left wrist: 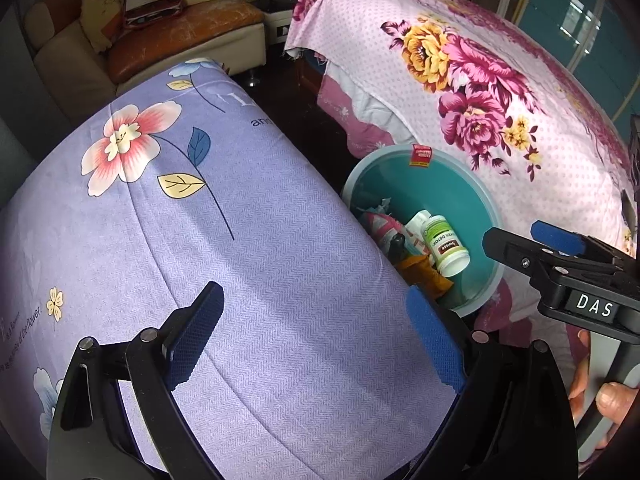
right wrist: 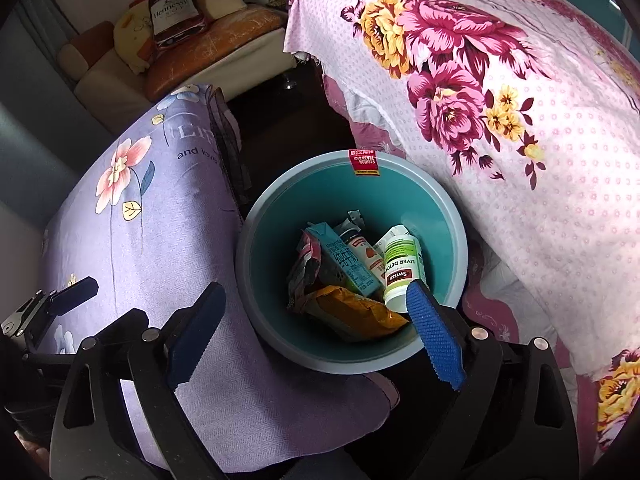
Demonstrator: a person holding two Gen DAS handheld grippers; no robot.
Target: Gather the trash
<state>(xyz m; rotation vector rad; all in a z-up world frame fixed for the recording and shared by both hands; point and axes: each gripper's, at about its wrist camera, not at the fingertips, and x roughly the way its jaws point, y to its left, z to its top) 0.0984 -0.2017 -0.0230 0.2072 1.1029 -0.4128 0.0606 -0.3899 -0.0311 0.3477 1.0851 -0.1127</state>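
- Teal bin (right wrist: 448, 220) on the floor between a lilac sheet (right wrist: 132, 216) on the left and a pink floral sheet (right wrist: 540, 184) on the right.
- In the bin: white bottle (right wrist: 402, 266), teal carton (right wrist: 346, 264), orange packet (right wrist: 356, 310), crumpled wrapper (right wrist: 306, 270), all at the bottom.
- Right hand-held gripper (right wrist: 316, 326) hangs above the bin's near rim, jaws spread, empty; bottle just beyond its right finger.
- Left hand-held gripper (left wrist: 316, 332) over the lilac sheet, jaws spread, empty; bin lies to its far right.

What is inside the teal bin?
The bin holds a white bottle, a teal carton, an orange bag, a small jar and crumpled wrappers. Anything beneath them is covered.
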